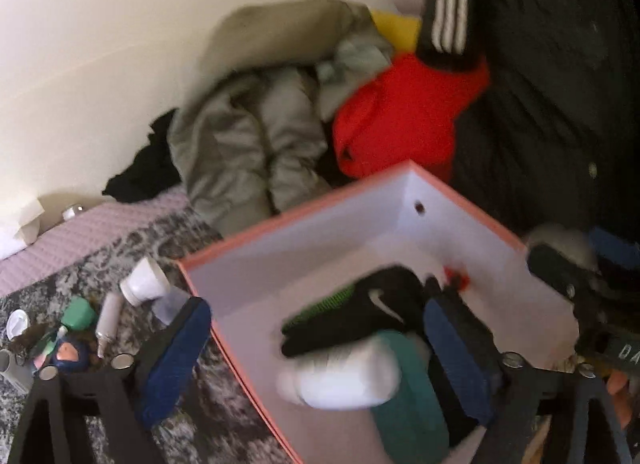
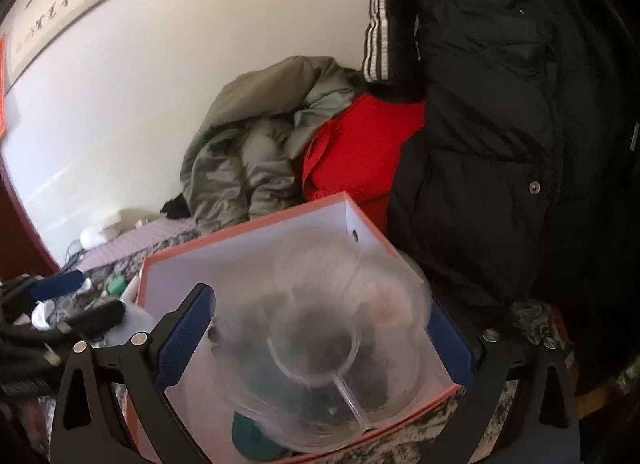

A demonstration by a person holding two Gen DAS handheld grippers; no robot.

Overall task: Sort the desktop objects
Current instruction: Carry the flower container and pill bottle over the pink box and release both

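Observation:
An orange-rimmed white box (image 1: 320, 236) stands on the patterned cloth; it also shows in the right wrist view (image 2: 248, 252). Inside lie a black item with a white swoosh (image 1: 360, 312), a white bottle (image 1: 344, 380) and a teal item (image 1: 408, 404). My left gripper (image 1: 320, 348) is open, one pad (image 1: 176, 356) outside the box's left wall, the other over its inside. My right gripper (image 2: 316, 344) is shut on a clear plastic container (image 2: 320, 344) and holds it above the box.
Small bottles, caps and a green jar (image 1: 78, 314) lie left of the box. A white bottle (image 1: 144, 280) lies by the box corner. Grey-green, red (image 1: 400, 120) and black jackets (image 2: 500, 144) pile behind the box against the wall.

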